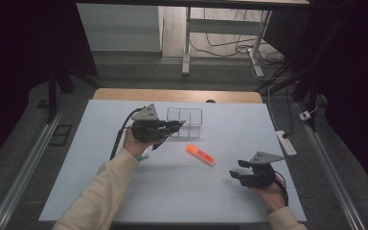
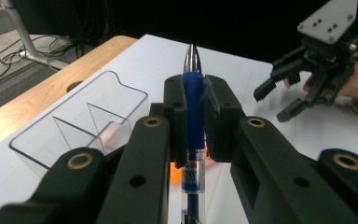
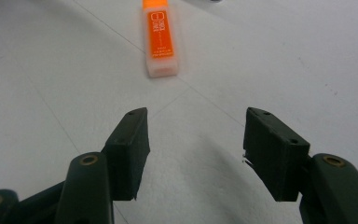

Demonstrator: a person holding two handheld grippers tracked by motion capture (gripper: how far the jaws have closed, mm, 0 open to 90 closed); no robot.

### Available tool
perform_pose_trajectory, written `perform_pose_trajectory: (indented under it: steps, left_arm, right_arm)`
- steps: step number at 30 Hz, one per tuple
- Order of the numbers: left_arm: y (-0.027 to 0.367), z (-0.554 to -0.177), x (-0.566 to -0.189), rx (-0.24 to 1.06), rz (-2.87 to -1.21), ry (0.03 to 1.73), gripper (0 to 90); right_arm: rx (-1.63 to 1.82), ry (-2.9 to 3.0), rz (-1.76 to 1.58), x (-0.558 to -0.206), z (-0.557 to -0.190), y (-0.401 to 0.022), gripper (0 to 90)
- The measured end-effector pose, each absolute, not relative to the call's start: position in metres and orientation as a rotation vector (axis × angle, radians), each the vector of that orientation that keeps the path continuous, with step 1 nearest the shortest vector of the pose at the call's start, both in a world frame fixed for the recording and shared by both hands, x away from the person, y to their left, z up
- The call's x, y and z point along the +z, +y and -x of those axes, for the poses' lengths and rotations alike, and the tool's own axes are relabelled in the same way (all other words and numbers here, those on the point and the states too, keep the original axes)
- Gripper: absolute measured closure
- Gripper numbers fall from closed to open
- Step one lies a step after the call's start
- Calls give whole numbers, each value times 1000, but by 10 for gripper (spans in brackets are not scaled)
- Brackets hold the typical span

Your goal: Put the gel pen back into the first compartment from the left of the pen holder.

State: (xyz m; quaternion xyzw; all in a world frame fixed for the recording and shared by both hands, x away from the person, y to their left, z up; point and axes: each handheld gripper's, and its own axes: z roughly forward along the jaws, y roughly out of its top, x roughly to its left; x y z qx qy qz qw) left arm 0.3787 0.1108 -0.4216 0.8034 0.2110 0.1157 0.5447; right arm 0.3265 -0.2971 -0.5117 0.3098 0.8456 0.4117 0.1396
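Gripping blue pen, left claw

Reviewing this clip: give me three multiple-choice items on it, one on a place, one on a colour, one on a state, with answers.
1. Where does the orange highlighter lie?
A. Inside the clear organiser
B. On the white table, between the two grippers
C. In the right hand-held gripper

2. What colour is the grip of the pen?
A. Blue
B. Red
C. Green

3. How does the right hand-held gripper stand?
A. Shut on the pen
B. Shut on the highlighter
C. Open, holding nothing

Answers: B, it rests on the bare table beside the clear organiser; A, blue shows between the left hand-held gripper jaws; C, its jaws stand apart over the table.
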Motion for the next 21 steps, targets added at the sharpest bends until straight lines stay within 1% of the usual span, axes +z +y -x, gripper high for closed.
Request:
perform_pose_trajectory:
  steps: [21]
  left_arm:
    - [114,-410,-409,257,-1838,569,802]
  right_arm:
    - [1184,2446,-905,-513,-327,-297,397]
